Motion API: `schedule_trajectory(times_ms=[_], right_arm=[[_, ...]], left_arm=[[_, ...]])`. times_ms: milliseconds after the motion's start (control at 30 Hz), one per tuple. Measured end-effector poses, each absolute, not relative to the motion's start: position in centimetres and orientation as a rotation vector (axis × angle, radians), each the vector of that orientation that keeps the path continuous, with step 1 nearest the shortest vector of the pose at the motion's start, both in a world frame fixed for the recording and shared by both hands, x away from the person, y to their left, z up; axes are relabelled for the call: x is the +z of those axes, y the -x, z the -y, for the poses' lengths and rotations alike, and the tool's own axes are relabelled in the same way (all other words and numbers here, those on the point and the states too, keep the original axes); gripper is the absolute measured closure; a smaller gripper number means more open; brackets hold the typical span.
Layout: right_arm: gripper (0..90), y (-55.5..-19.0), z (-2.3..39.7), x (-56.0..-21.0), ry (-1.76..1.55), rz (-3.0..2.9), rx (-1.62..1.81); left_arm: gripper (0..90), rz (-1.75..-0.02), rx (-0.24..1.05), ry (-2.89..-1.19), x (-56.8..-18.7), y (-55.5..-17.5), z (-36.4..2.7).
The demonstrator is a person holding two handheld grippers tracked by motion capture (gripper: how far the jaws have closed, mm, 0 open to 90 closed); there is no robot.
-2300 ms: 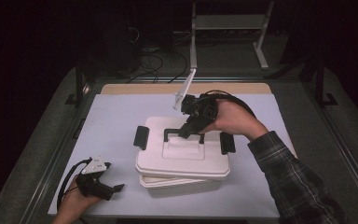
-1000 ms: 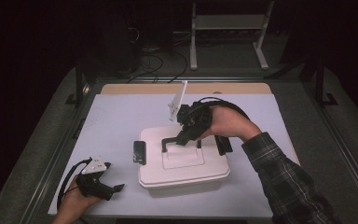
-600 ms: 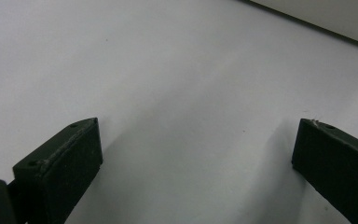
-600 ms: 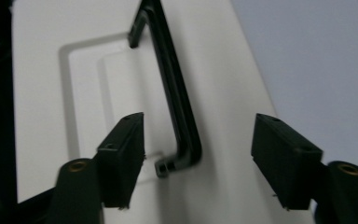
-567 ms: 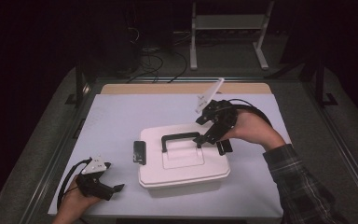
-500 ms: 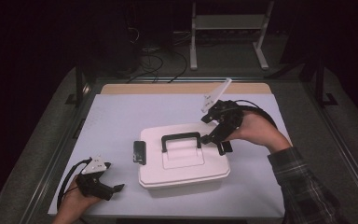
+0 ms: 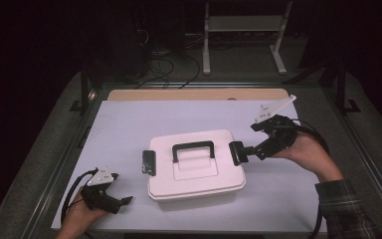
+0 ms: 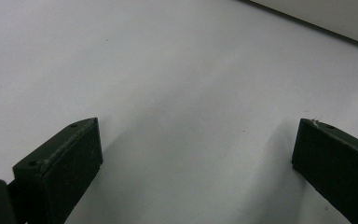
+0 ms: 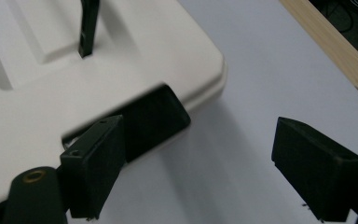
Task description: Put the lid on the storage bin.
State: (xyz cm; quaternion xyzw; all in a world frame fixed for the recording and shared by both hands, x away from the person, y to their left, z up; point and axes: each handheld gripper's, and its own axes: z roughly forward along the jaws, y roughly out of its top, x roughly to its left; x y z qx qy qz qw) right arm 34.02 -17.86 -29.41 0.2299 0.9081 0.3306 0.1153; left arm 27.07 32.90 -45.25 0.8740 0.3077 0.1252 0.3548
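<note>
Box [image 7: 195,164] far edge cut off, right hand-held gripper [image 9: 200,163] view.

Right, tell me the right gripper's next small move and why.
Probably ease the right gripper in so its open fingers straddle the black latch on the white box, then close. That latch sticks out from the lid's edge, just beside one finger, and nothing is gripped yet.
</note>
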Motion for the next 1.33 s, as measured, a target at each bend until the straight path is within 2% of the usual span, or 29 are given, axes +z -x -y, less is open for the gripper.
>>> schedule_trajectory(times_ms=[433,1100,1333], right_arm=[[14.0,-32.5,21.9,-35.2,-0.917,-2.561,1.011],[8.4,-31.5,21.6,-43.4,-1.087,-2.505,0.918],[7.8,-31.5,21.4,-44.3,-1.110,-2.514,0.877]], left_arm=[[0.7,-0.795,0.325,-2.258,-45.3,-27.1,-32.9],[0.7,-0.795,0.326,-2.258,-45.3,-27.1,-32.9],[0.7,-0.795,0.325,-2.258,-45.3,-27.1,-32.9]])
